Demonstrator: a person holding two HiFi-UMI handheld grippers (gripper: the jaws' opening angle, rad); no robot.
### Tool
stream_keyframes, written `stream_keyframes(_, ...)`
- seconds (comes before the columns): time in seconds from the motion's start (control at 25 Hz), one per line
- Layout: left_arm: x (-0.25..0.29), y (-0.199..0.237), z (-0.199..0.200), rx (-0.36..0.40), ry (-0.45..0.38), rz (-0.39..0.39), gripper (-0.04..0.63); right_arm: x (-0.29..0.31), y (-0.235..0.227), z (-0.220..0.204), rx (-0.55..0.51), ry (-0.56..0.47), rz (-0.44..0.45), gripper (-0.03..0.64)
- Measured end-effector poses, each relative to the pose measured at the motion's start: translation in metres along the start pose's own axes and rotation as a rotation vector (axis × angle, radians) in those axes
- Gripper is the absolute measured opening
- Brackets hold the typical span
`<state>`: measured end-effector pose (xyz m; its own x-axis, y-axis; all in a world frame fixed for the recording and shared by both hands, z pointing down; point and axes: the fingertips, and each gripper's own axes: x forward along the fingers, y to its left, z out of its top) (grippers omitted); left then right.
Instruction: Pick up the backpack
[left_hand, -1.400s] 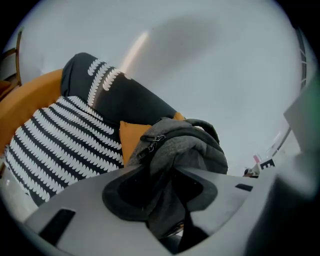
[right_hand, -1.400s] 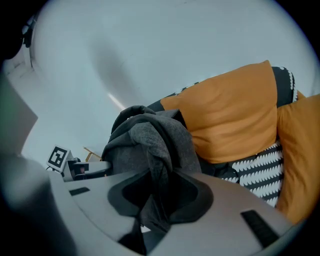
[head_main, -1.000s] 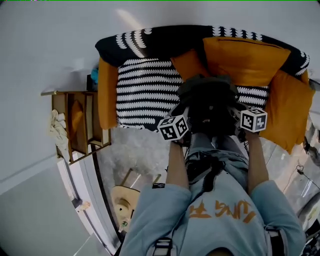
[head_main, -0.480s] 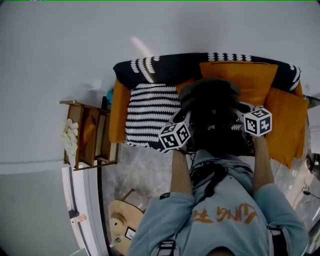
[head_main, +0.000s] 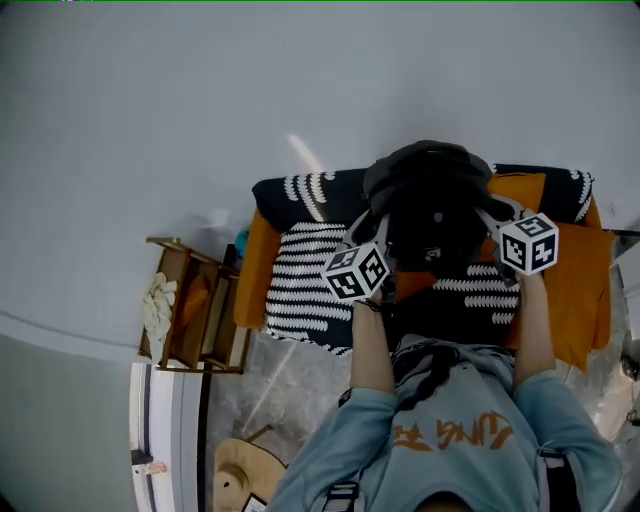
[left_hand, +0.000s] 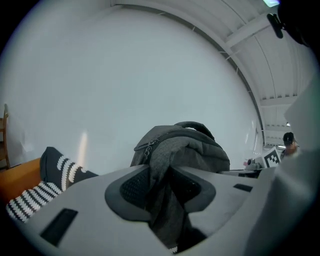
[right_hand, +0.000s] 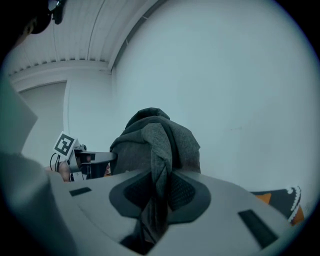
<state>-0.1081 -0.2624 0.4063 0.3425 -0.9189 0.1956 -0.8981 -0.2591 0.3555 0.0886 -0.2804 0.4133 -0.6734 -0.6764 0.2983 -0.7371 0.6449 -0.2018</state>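
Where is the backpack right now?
Head view, centre right: the backpack hangs gripped between the left claw and right claw, over the striped sofa.

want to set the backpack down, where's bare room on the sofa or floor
Freest: the striped seat between the left orange cushion and the backpack. The grey floor in front of it, beside the wooden shelf, is bare too. The right end is crowded with orange cushions.

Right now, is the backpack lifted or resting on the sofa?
Lifted: left gripper and right gripper pinch the backpack, seen against the wall.
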Motion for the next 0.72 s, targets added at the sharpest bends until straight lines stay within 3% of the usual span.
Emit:
stream_keyframes(0.2,0.009,-0.012,0.051,0.075,-0.105,-0.003,0.133,-0.001,-0.003,0.061,-0.085,-0.113,-0.052,0.086)
stream_keyframes(0.48,0.018,-0.043,0.112,0.201,-0.222,-0.066,0.123,-0.015,-0.015,0.120,-0.069,-0.275,-0.097,0.086)
stream_keyframes(0.72,-0.001,-0.055,0.120,0.254,-0.280,-0.031,0.120,-0.030,-0.004,0.133,-0.082,-0.317,-0.104,0.086)
